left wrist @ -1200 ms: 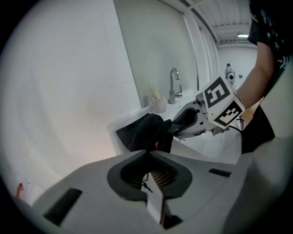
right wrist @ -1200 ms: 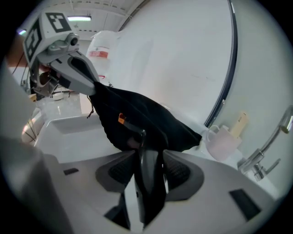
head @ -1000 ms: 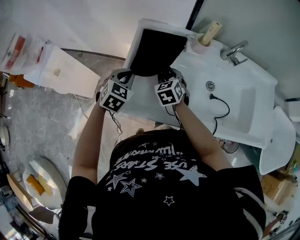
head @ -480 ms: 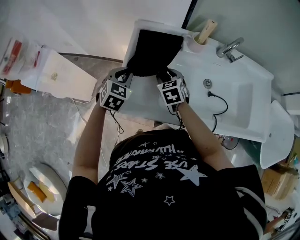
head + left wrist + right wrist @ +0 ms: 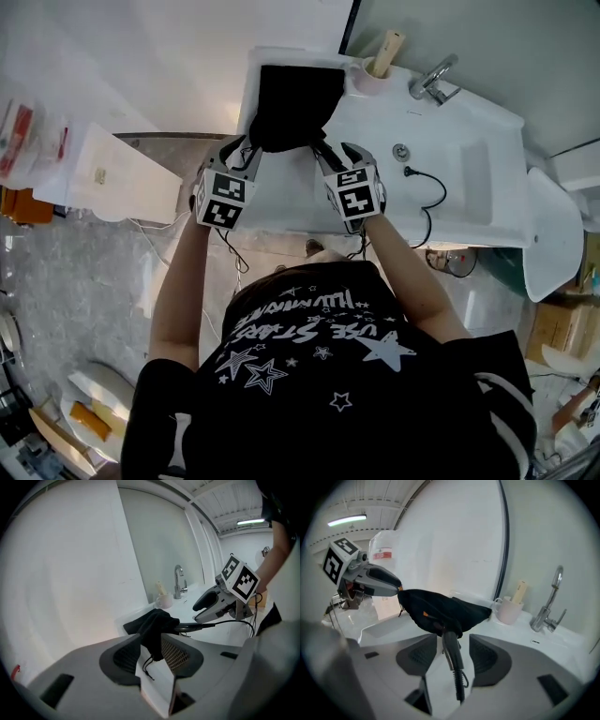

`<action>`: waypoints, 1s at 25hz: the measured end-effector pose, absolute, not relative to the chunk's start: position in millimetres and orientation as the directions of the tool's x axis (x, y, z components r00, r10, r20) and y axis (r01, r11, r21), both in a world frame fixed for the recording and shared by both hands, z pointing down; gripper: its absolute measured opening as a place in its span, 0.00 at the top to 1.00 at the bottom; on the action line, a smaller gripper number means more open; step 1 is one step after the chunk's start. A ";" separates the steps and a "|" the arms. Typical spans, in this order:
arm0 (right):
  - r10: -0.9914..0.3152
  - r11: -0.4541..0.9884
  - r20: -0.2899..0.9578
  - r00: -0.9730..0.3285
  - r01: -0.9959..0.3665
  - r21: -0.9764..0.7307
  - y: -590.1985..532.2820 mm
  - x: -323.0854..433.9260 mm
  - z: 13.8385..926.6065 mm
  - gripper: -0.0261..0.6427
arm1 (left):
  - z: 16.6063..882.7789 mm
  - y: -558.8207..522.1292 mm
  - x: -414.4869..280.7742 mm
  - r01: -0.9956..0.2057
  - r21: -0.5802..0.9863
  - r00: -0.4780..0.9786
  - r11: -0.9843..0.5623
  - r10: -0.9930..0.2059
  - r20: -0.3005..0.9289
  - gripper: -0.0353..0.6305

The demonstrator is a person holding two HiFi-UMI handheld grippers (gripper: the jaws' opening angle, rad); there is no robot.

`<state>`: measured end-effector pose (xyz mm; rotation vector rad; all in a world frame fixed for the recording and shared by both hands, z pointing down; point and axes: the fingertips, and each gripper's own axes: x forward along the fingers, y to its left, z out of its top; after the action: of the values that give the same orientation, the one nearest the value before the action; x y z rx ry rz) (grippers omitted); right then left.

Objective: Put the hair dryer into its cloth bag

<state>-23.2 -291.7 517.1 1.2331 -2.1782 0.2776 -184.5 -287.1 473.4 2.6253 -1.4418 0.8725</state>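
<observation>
One hair dryer (image 5: 451,653), one cloth bag (image 5: 292,98), both at the far left corner of the sink counter (image 5: 450,202) (dryer's body seems already inside, only the handle poking out). Two grippers, jaws just been opening: left gripper (image 5: 247,153) slack around the bag's floppy rim, right gripper (image 5: 333,155) wide around the stiff handle, gripping nothing. I'd push by the handle and pinch cloth near the drawstring.
</observation>
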 end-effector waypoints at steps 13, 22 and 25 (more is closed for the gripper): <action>-0.824 0.370 0.496 -0.275 -0.923 0.103 -204.9 17.7 478.0 0.77 | 470.8 -233.8 -158.4 -0.742 -0.117 0.570 -0.660 -0.713 0.409 0.73; -0.864 0.310 0.419 -0.280 -0.951 0.004 -168.6 77.1 468.4 0.95 | 472.5 -194.1 -118.0 -0.749 -0.064 0.581 -0.660 -0.699 0.417 0.82; -0.850 0.366 0.413 -0.325 -0.930 0.021 -159.4 93.8 464.9 0.95 | 473.0 -186.2 -100.1 -0.769 -0.076 0.547 -0.634 -0.715 0.436 0.84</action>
<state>93.8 -159.4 464.9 1.5593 -2.2784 0.3123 -100.1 -186.2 473.0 2.6515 -1.2788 0.6602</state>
